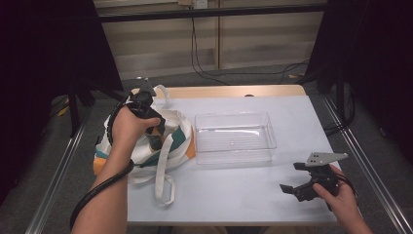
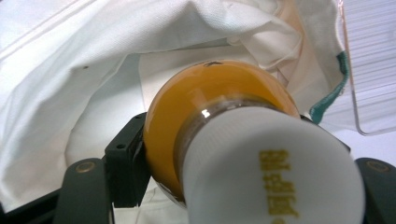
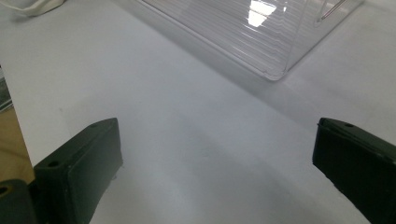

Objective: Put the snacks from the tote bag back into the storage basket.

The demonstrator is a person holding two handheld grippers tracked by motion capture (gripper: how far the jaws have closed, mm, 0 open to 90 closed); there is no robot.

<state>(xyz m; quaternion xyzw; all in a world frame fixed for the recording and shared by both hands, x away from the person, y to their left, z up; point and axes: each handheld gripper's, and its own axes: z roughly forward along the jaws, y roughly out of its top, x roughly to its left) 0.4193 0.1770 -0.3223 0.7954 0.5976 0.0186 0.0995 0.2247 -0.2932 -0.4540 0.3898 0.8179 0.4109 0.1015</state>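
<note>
2 grippers I watch | left gripper (image 2: 224, 186) pinches orange bottle (image 2: 210, 107) inside tote bag (image 1: 175, 131), left of clear tray (image 1: 235, 146) | right gripper (image 3: 215, 172) jaws spread, right of tray

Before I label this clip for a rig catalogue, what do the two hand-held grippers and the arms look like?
Both are black two-jaw tools. The left gripper trails a thick black cable along a bare forearm with no sleeve. The right gripper carries a grey three-cornered plate on top; its jaws are blocky, matte black, each with a small screw hole.

Glossy orange bottle (image 2: 210, 107) (matt white cap (image 2: 266, 168)) against cloth bag (image 2: 70, 79)
</note>
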